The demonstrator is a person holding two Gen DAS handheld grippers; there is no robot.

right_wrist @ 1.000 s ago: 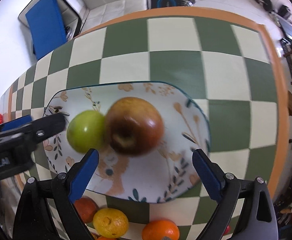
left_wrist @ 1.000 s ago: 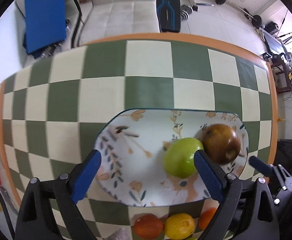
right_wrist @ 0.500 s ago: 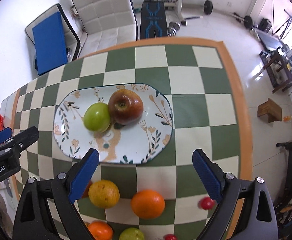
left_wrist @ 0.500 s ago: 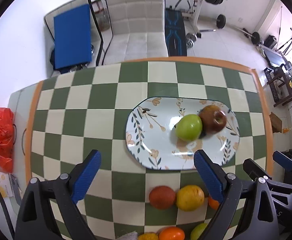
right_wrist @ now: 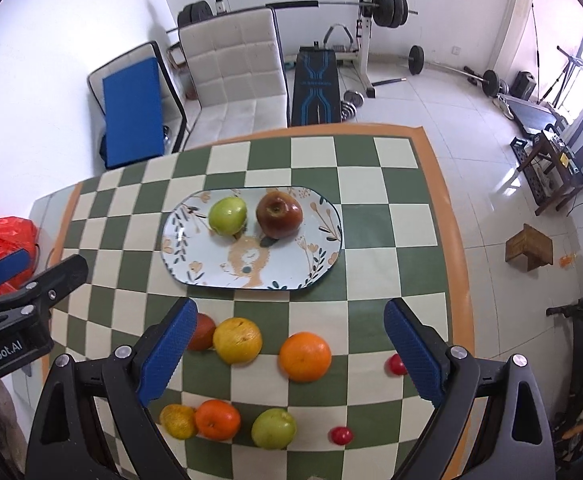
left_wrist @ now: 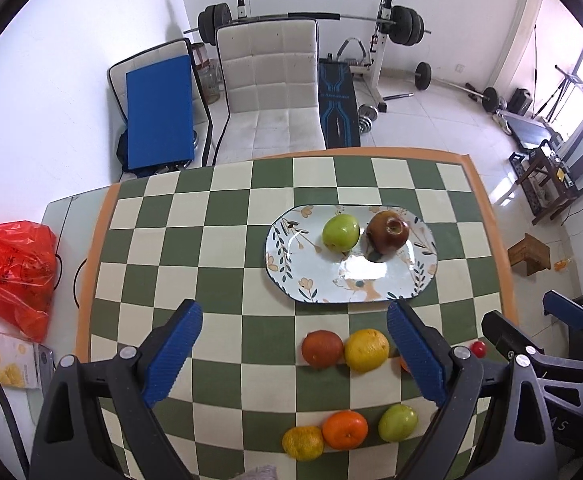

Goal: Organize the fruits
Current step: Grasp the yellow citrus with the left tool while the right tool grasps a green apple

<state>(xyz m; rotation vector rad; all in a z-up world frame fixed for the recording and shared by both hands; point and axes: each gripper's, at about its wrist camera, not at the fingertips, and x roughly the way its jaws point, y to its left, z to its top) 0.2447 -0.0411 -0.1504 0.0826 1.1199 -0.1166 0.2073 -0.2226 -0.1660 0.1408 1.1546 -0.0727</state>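
One worktop (right_wrist: pixel 363 236), green-and-cream checked, orange-edged.
One oval floral plate (right_wrist: pixel 315 268), mid-worktop, carrying two fruits just beside each other: dark red apple (right_wrist: pixel 279 215), green apple (right_wrist: pixel 228 215).
Two hand-held grippers, raised above the near edge: left hand-held gripper (left_wrist: pixel 293 350) and right hand-held gripper (right_wrist: pixel 287 350), each spread wide, nothing between the pads.
Loose fruit on the worktop, near side of the plate: large orange (right_wrist: pixel 305 356); yellow citrus (right_wrist: pixel 237 340) touching a reddish fruit (right_wrist: pixel 202 332) half hidden by a finger; second green apple (right_wrist: pixel 273 428); small orange (right_wrist: pixel 217 419); yellow-orange mandarin (right_wrist: pixel 178 421); two small red fruits (right_wrist: pixel 395 365) (right_wrist: pixel 340 435).
Step in hand, judged: between placements, choosing the next fruit. Next move: lowering over one loose fruit, closing gently, carrying to bare plate area.
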